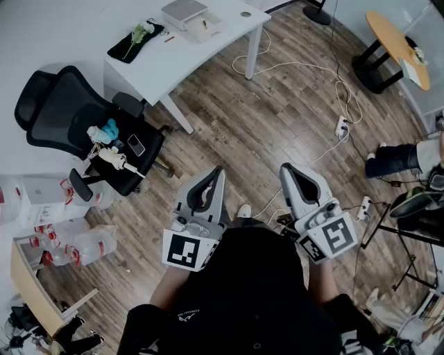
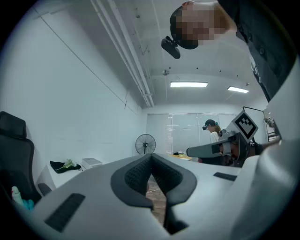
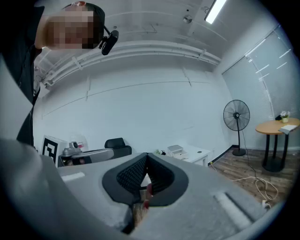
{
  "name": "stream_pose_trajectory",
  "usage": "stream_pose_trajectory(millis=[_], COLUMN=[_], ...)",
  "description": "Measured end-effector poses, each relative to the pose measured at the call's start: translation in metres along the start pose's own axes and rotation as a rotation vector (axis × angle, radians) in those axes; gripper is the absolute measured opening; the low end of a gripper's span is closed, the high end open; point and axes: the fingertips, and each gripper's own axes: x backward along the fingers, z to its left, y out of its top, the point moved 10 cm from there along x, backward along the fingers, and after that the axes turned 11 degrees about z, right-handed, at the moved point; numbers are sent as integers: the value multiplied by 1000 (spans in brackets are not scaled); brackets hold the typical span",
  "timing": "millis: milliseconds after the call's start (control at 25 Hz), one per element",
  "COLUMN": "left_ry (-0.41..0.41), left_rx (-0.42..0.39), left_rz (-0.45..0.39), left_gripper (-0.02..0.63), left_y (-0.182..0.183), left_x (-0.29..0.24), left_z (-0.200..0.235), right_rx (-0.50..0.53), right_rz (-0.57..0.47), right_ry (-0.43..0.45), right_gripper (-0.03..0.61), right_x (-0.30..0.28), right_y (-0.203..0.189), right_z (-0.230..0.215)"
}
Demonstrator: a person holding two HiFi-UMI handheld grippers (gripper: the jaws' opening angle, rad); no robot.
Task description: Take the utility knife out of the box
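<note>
The grey-and-white left gripper (image 1: 219,172) and right gripper (image 1: 286,168) are pressed together, empty, level over the brown wooden floor (image 1: 277,104). No utility knife or box shows; better to first approach the far white counter (image 1: 173,59).

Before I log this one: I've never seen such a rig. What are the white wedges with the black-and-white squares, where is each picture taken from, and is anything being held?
A standing person holds a two-jaw hand tool in each hand: the left gripper and the right gripper. The patterned cubes are part of them. The head view looks down from the person's head. Each gripper view looks along one tool's own jaws. Both pairs of jaws are together, with nothing held. Ahead, on the wood floor, stand a white desk and a black office chair with small items on its seat. The desk carries a dark cloth and a grey box-like thing. No utility knife shows.
</note>
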Motion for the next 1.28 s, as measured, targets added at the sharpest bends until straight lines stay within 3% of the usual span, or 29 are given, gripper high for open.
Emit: stream_pose_trajectory(millis=[240, 440, 720, 960, 1280], left_ry=[45, 93, 95, 88, 58], left_rx=[-14, -80, -19, -23, -15], left_rz=[-11, -15, -21, -31, -49], left_gripper=[5, 5, 5, 5, 5], left_y=[1, -4, -2, 8, 29], left_x=[27, 38, 36, 22, -12], left_z=[-26, -23, -16, 14, 86], right_rx=[1, 9, 6, -30, -62], right_rz=[-23, -22, -6, -22, -32], right_ry=[24, 27, 32, 18, -26], right_gripper=[5, 5, 5, 5, 5], right_x=[33, 35, 23, -4, -60], right_y=[-6, -10, -8, 3, 31], right_z=[17, 20, 21, 17, 9])
